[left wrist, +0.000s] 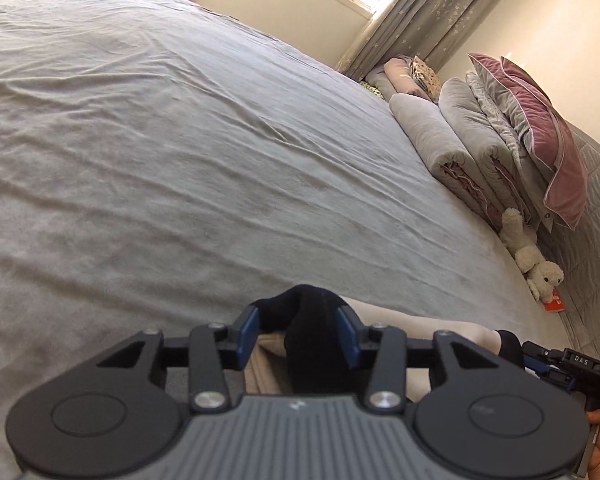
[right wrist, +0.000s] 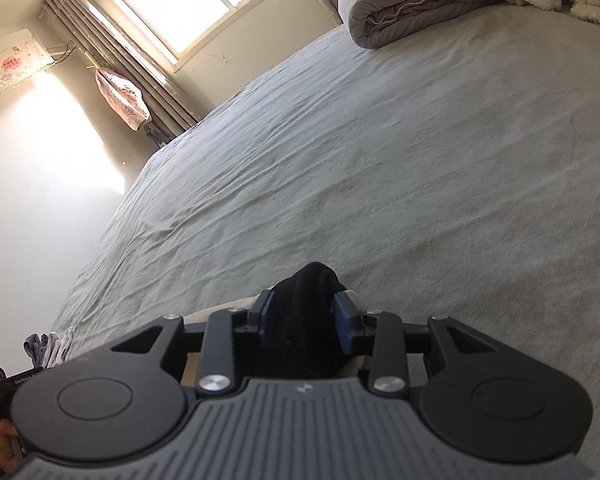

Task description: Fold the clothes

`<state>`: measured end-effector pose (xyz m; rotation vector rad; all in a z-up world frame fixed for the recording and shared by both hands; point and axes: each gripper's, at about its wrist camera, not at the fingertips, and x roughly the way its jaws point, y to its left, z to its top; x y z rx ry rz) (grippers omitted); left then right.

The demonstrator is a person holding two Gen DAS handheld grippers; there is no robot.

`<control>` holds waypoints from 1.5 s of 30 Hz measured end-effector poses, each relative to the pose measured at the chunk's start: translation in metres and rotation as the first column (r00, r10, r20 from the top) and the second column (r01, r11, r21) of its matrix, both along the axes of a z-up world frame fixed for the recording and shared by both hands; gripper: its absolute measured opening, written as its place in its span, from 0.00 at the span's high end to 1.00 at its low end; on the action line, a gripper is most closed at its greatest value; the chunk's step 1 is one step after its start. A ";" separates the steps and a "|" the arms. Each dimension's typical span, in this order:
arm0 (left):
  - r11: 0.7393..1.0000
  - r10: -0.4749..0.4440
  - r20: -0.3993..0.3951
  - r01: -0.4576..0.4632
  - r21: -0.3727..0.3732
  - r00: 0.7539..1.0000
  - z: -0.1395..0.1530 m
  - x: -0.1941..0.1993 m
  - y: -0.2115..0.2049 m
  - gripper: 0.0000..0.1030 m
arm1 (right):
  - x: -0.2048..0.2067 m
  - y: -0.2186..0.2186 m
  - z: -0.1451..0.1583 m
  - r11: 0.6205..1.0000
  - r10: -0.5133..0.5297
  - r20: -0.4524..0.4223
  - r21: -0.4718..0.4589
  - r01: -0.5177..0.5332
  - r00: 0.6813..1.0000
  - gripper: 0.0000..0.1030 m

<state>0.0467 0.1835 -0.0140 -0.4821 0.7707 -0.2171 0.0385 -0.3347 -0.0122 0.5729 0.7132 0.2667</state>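
Observation:
A beige garment (left wrist: 440, 328) with black trim is held above the grey bed sheet (left wrist: 180, 160). My left gripper (left wrist: 305, 332) is shut on a bunched black edge of the garment (left wrist: 308, 320), with beige cloth hanging below the fingers. My right gripper (right wrist: 305, 324) is shut on another black edge of the same garment (right wrist: 308, 304); a strip of beige cloth (right wrist: 220, 310) shows beside it. In the left wrist view the right gripper (left wrist: 540, 360) shows at the right edge, holding the black trim (left wrist: 510, 344).
Rolled grey quilts (left wrist: 452, 148) and pink pillows (left wrist: 540, 132) lie along the headboard side. A white plush toy (left wrist: 532, 256) lies by them. A small pile of clothes (right wrist: 48, 346) sits at the bed's left edge. A window (right wrist: 188, 4) and curtains are beyond.

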 end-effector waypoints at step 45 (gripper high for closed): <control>0.837 -0.285 0.139 0.176 0.518 0.948 0.029 -0.087 -0.075 0.76 | -0.077 0.072 0.029 0.853 0.326 0.094 -0.458 -0.250 0.941 0.62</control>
